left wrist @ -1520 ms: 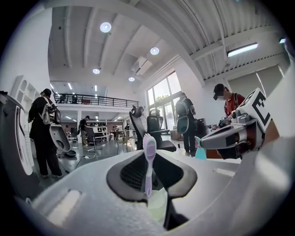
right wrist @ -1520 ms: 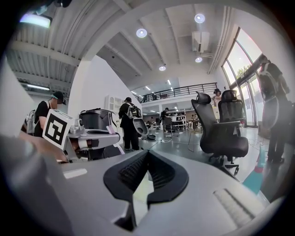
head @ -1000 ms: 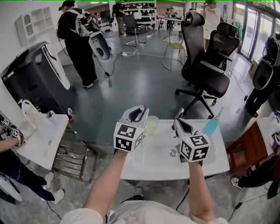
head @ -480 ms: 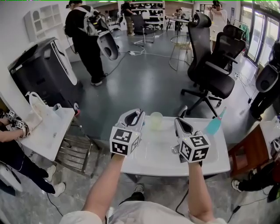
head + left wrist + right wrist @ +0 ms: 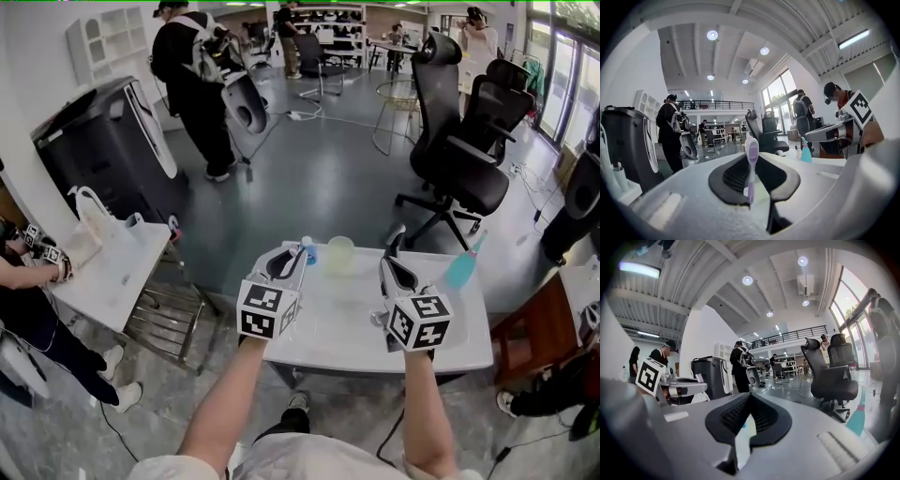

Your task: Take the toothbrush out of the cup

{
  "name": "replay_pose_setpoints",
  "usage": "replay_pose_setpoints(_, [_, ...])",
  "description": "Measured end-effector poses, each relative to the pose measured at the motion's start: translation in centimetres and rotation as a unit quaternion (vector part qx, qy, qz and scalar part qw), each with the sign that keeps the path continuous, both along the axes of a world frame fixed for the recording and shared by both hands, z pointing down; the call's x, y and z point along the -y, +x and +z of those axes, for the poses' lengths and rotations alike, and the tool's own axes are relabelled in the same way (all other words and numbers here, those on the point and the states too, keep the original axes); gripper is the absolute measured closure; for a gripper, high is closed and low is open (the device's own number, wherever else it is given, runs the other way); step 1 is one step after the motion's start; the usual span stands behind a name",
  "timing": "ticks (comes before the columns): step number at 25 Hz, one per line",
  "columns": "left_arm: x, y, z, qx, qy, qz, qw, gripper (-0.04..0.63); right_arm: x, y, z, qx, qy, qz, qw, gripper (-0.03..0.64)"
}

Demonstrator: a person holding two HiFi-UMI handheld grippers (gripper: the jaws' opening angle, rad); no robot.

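Between the jaws of the left claw [image 5: 752, 158], which are pinching nearly together, the toothbrush [image 5: 751, 147] is standing upright, head above them. Just ahead to that claw's right, the cup [image 5: 339, 255] is sitting on the table [image 5: 450, 330]. The right claw [image 5: 750, 397] is hovering closed, gripping nothing.

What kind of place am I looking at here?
Probably an open-plan office or lab workspace: black office chairs, shelves at the far end, and tall windows along one side.
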State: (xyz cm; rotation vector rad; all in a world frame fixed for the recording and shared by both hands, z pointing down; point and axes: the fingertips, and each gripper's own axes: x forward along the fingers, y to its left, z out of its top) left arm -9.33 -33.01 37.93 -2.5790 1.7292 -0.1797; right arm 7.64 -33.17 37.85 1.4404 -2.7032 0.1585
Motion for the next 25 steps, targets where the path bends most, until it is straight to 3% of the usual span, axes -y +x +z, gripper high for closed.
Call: replay_pose_setpoints(25, [-1.5, 2.2, 0.5, 0.005, -0.014, -0.008, 0.9999, 0.549, -1.7, 2.0, -0.8, -0.011, 0.007, -0.007, 1.0, 0.614])
